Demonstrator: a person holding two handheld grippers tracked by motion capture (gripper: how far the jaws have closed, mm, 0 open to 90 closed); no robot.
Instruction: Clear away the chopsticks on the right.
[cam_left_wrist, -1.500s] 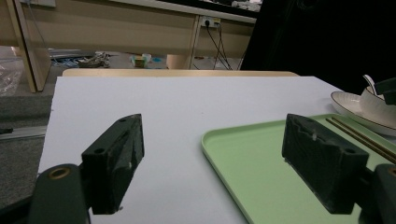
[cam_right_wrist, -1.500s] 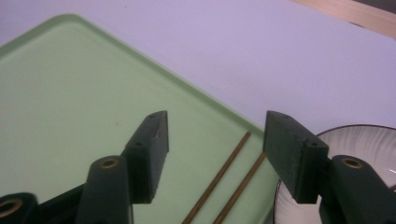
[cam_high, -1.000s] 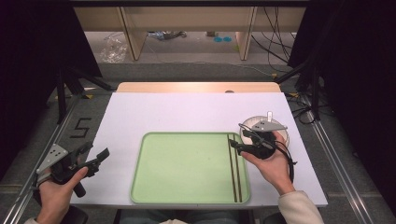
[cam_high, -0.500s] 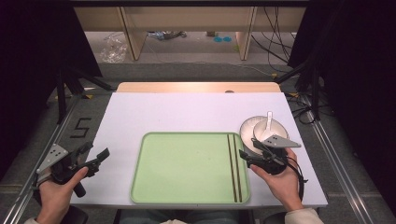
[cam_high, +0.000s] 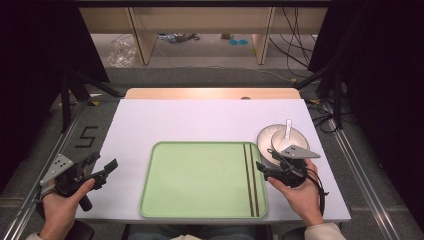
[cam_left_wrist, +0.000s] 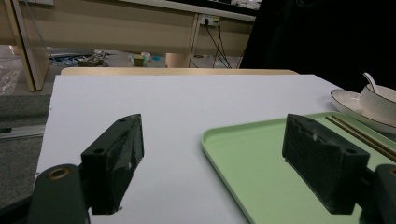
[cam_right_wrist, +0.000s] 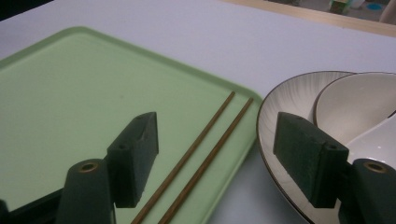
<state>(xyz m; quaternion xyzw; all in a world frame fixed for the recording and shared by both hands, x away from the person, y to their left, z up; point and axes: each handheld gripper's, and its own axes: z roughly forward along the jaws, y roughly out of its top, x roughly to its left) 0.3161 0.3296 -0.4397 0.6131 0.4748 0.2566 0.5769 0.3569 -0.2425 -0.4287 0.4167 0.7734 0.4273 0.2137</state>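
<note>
Right gripper (cam_high: 274, 169) held wide open, empty, over chopsticks (cam_right_wrist: 205, 140).
Chopsticks judged thin, stiff, light; a mid-length pinch is advised on the green tray (cam_high: 195, 210).

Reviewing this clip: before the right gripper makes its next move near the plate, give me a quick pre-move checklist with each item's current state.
1. Right gripper open and empty: ok, jaws apart with nothing between them.
2. Left gripper out of the way: ok, open at the table's left edge, off the green tray.
3. Chopsticks settled: ok, both lie side by side along the tray's right side.
4. Plate off the tray: ok, it sits on the white table just beside the tray's rim.
5. Bowl and spoon stable: ok, bowl on the plate, spoon in the bowl.
6. Bowl contents: cannot tell.
</note>
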